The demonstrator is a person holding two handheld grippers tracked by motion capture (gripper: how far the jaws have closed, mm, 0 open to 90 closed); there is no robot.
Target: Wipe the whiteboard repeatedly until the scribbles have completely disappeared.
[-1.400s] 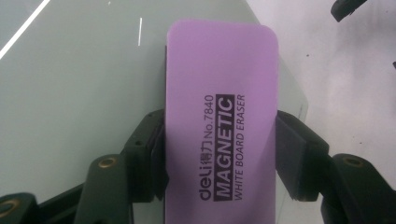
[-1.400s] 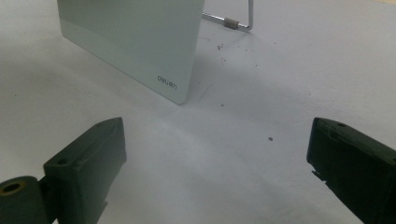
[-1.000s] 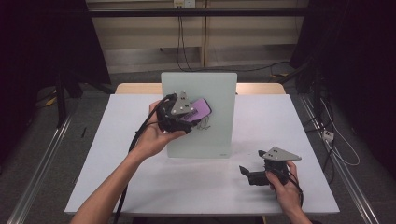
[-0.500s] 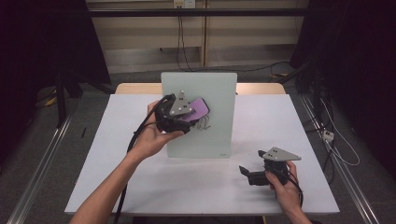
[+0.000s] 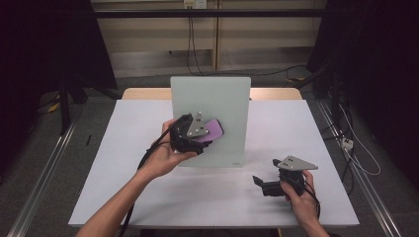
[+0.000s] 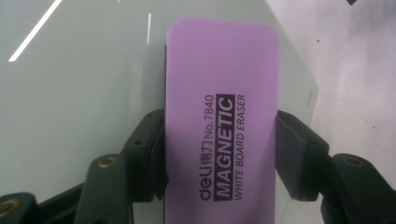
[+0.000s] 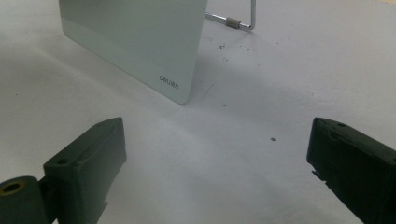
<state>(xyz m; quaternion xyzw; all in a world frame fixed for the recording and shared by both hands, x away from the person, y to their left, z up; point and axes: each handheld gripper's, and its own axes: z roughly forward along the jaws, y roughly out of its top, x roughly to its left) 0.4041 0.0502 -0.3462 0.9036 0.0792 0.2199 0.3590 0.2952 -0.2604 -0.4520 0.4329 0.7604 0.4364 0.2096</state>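
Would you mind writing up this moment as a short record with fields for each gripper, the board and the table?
left gripper: shut on a purple eraser, held flat against the board
eraser label: MAGNETIC WHITE BOARD ERASER
right gripper: open, holding nothing, low over the table near the person
board: pale glass, propped upright on a wire stand
table: white, a few dark specks beside the board

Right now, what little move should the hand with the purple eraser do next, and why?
Probably slide the purple eraser sideways across the whiteboard. The left gripper already clamps it flat against the board, while the right gripper rests open on the table.
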